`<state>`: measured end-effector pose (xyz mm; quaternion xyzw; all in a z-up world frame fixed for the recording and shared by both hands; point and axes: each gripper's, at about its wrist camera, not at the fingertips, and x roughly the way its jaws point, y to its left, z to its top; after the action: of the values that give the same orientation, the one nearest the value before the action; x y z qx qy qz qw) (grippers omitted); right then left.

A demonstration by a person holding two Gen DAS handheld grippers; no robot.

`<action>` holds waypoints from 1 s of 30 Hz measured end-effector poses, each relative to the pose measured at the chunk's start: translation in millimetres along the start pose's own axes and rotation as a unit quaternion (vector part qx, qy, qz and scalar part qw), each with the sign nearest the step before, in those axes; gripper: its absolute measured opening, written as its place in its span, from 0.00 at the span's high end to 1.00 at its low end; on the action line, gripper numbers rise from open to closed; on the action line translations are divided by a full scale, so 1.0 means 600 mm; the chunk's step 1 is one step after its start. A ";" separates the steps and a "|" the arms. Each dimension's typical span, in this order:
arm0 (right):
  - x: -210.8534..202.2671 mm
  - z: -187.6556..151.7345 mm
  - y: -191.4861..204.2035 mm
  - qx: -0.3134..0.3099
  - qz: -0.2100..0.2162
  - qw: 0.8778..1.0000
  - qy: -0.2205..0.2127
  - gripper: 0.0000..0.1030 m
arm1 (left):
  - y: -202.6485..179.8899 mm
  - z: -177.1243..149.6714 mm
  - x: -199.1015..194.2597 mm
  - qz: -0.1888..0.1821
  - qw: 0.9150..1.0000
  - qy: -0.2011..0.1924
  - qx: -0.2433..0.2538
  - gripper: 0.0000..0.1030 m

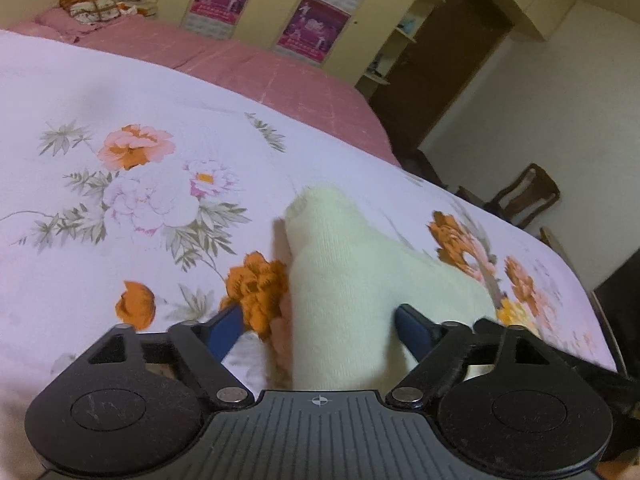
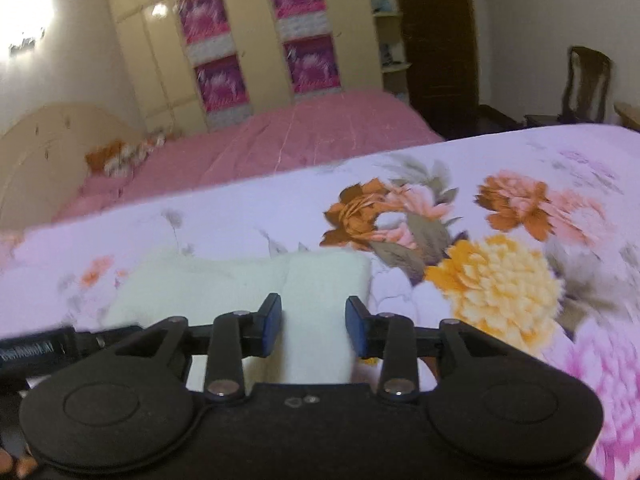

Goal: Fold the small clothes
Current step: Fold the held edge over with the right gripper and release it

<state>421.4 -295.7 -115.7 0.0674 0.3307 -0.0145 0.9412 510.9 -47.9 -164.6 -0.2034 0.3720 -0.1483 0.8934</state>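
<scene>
A pale cream knitted sock [image 1: 340, 272] lies on the flowered bedspread [image 1: 120, 80]. One end of it points away from me in the left wrist view. My left gripper [image 1: 318, 312] stands wide open astride the sock; its left finger is clear of the fabric and its right finger sits at the sock's edge. In the right wrist view the sock [image 2: 200, 284] stretches to the left, with a doubled end between the fingers. My right gripper [image 2: 313, 302] is open a little around that end, and its pads do not squeeze it.
Beyond the flowered bedspread [image 2: 520, 160] lies a pink bed cover [image 1: 240, 60] with folded cloths [image 1: 92, 6] at its head. A wardrobe with magenta posters [image 2: 220, 80] and a dark door [image 1: 432, 80] stand behind. A wooden chair [image 1: 528, 196] is off the bed's right edge.
</scene>
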 end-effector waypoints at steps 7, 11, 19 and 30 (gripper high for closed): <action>0.068 0.004 -0.036 0.021 -0.011 0.999 0.022 0.61 | -0.005 0.012 0.021 0.006 1.000 -0.007 -0.003 0.18; 0.055 0.012 -0.034 0.020 -0.007 1.000 0.017 0.61 | -0.013 0.026 0.023 0.015 1.000 -0.022 0.005 0.18; 0.080 0.025 -0.009 -0.021 -0.023 0.999 0.025 0.57 | -0.017 0.050 0.070 0.045 0.999 -0.014 0.004 0.18; -0.037 -0.001 -0.016 -0.002 0.009 1.000 0.002 0.56 | -0.005 -0.032 -0.040 0.015 0.999 -0.008 0.028 0.18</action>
<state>403.0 -305.4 -103.5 0.0685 0.3315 -0.0051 0.9409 480.1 -45.6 -160.9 -0.1741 0.3639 -0.1441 0.9036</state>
